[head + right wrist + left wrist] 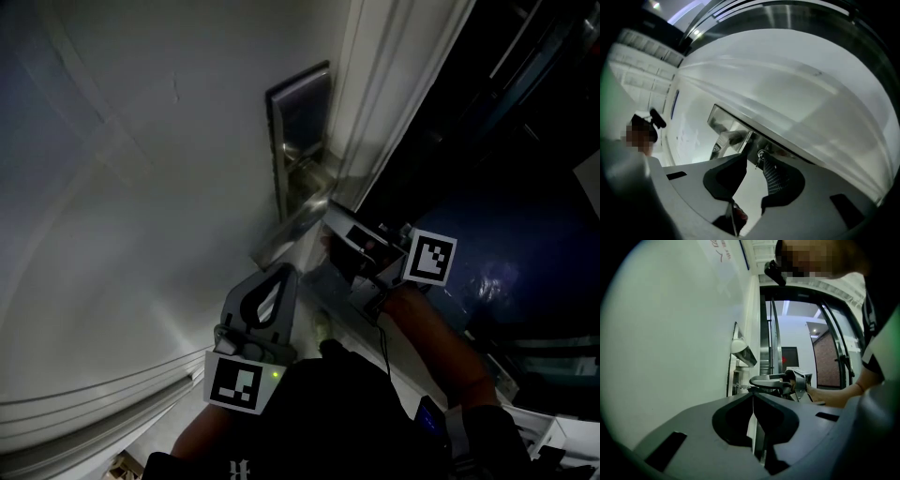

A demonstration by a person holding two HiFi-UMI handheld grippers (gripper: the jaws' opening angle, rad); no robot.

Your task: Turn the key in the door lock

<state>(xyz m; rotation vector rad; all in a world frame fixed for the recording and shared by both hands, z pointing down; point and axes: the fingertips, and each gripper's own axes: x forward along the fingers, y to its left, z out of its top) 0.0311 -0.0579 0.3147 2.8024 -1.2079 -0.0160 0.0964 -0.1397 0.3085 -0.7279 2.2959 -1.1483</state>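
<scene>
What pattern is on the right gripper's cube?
Black blocky squares on white; the cube shows best in the head view.

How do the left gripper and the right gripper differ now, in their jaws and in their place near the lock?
Jaws: the left gripper is shut with nothing between; the right gripper is open, with the key between its tips. Place: the right gripper is at the lock plate; the left gripper stands back from it. Both are close to the door.

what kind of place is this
Probably a doorway inside a building: a white door with a metal lock plate and lever handle stands open, and a bright hallway shows beyond it.
</scene>
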